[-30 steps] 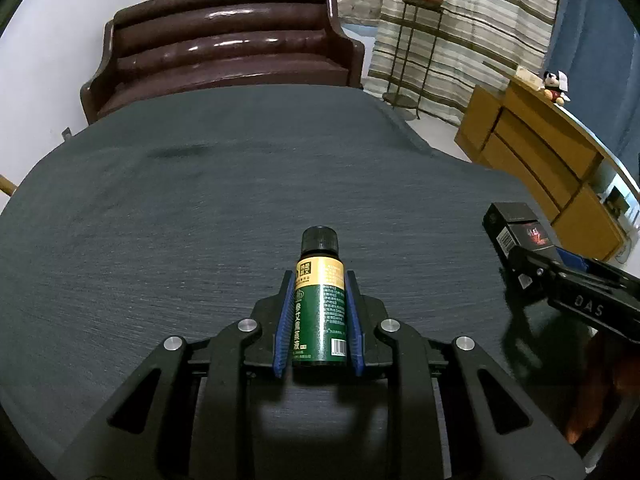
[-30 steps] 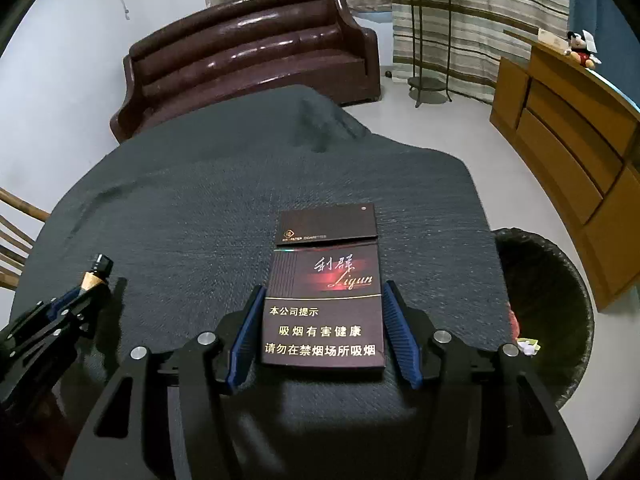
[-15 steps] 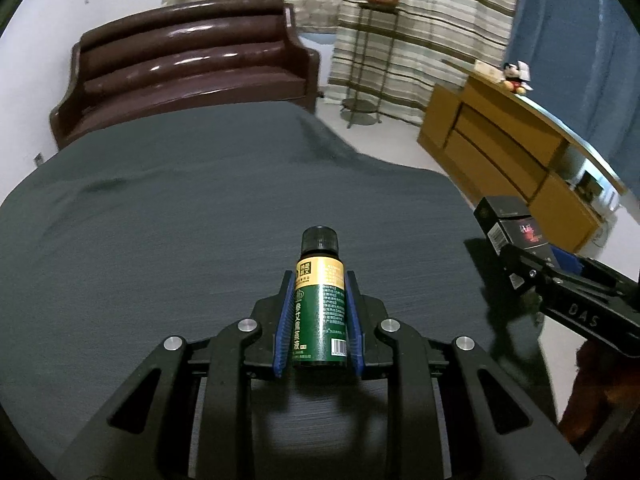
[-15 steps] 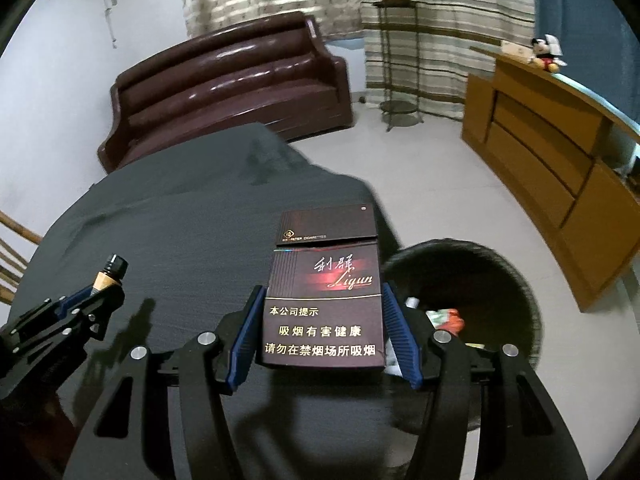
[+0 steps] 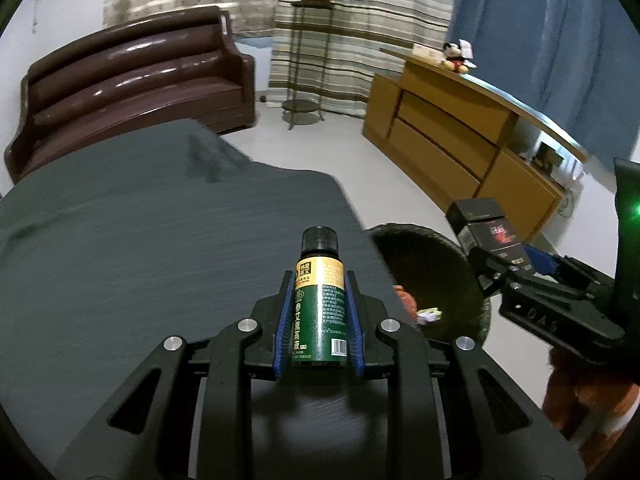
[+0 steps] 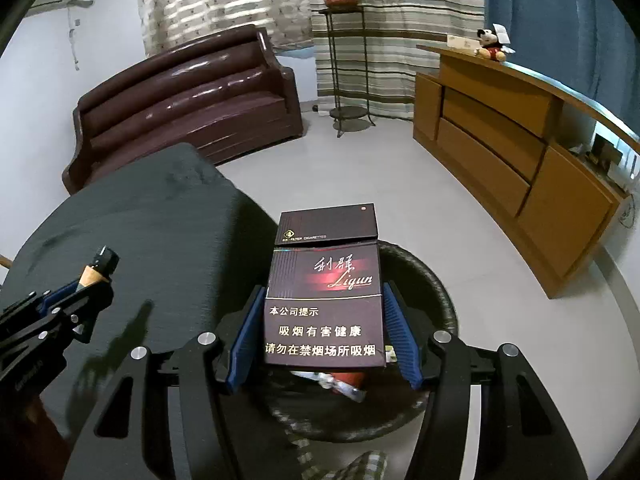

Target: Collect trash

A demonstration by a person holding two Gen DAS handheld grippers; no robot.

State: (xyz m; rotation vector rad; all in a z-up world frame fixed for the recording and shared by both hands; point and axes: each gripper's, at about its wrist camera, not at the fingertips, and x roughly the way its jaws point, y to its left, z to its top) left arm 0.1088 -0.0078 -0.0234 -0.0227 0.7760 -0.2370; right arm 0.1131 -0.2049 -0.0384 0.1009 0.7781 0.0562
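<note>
The left gripper [image 5: 319, 320] clamps a small green glass bottle with a gold label band and black cap [image 5: 320, 304] between its blue pads, while the right gripper [image 6: 322, 336] grips a dark maroon cigarette pack with its lid flipped open [image 6: 325, 304]. Compared with a second ago, both have shifted off the dark grey cloth-covered table [image 5: 140, 240] toward its edge. The pack now hangs above the round black wicker trash basket [image 6: 436, 280], which previously stood off to the right; the bottle is near the table edge just beside the basket.

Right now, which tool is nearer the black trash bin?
Right. The right tool, holding the cigarette pack, hangs over the trash bin. The left tool, holding the green bottle, is above the table edge beside it.
</note>
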